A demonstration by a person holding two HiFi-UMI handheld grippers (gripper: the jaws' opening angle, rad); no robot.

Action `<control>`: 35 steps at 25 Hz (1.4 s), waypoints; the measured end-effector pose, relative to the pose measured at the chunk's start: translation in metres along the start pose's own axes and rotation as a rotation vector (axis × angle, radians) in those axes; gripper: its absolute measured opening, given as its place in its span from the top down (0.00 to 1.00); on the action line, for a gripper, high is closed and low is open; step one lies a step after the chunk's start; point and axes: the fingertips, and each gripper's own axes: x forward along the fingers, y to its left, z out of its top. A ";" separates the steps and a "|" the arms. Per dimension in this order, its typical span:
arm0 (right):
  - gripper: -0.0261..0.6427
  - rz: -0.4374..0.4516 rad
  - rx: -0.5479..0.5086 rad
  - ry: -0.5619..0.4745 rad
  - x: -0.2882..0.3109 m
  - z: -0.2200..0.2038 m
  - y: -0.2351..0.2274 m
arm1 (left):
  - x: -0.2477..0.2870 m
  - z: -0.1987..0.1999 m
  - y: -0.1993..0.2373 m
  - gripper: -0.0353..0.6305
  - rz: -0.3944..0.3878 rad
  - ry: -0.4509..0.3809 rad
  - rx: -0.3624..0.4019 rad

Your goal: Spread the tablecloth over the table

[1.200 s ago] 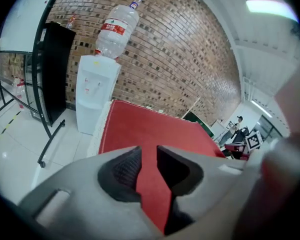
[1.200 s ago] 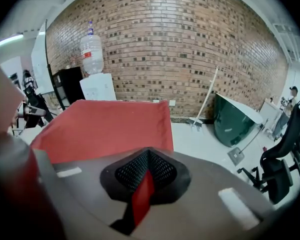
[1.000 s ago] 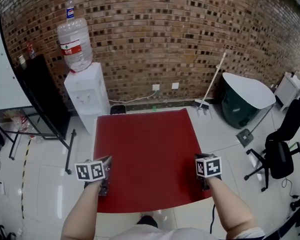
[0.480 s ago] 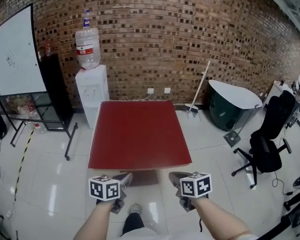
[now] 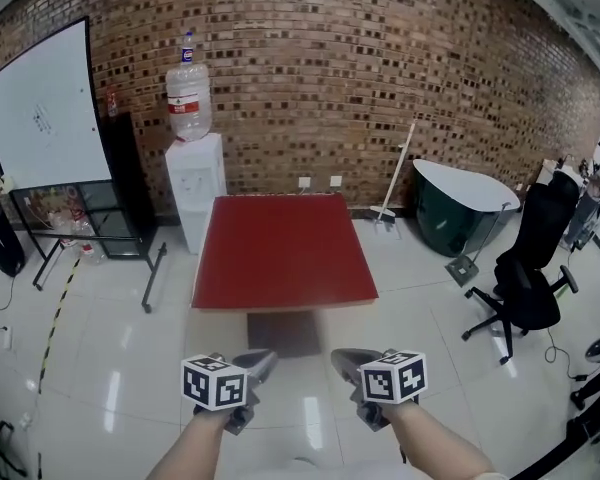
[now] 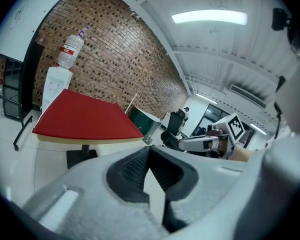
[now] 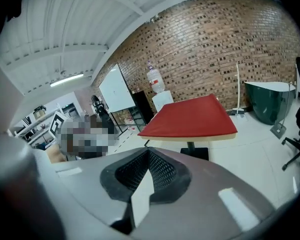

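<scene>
Covering the bench [image 7: 190, 138] edge to edge, the tablecloth [image 5: 280, 248] looks finished, so the left hand-held gripper [image 5: 260, 360] and right hand-held gripper [image 5: 345, 360] hang closed, empty.

The head view looks down from above and behind the left tongs [image 5: 258, 360] and right tongs [image 5: 342, 358], well back from the red square tabletop [image 5: 283, 253]. Each gripper view looks low along its own tongs at that tabletop and the brown brick wall [image 5: 380, 88], which all three views share.
</scene>
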 end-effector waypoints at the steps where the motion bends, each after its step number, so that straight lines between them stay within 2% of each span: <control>1: 0.96 0.012 -0.006 -0.002 -0.008 -0.009 0.010 | -0.006 -0.009 -0.010 0.94 -0.003 0.004 0.014; 4: 0.96 0.039 -0.024 -0.013 -0.032 -0.034 0.050 | -0.035 -0.033 -0.039 0.94 -0.007 0.017 0.048; 11: 0.96 0.109 -0.055 -0.040 -0.092 -0.092 0.160 | -0.126 -0.081 -0.116 0.94 -0.071 0.016 0.063; 16: 0.96 0.135 -0.082 -0.078 -0.124 -0.117 0.206 | -0.168 -0.114 -0.159 0.94 -0.093 0.014 0.077; 25: 0.96 0.098 -0.099 -0.093 -0.138 -0.131 0.235 | -0.203 -0.126 -0.173 0.94 -0.111 0.000 0.109; 35: 0.96 0.086 -0.075 -0.099 -0.147 -0.136 0.239 | -0.206 -0.130 -0.179 0.94 -0.132 -0.001 0.103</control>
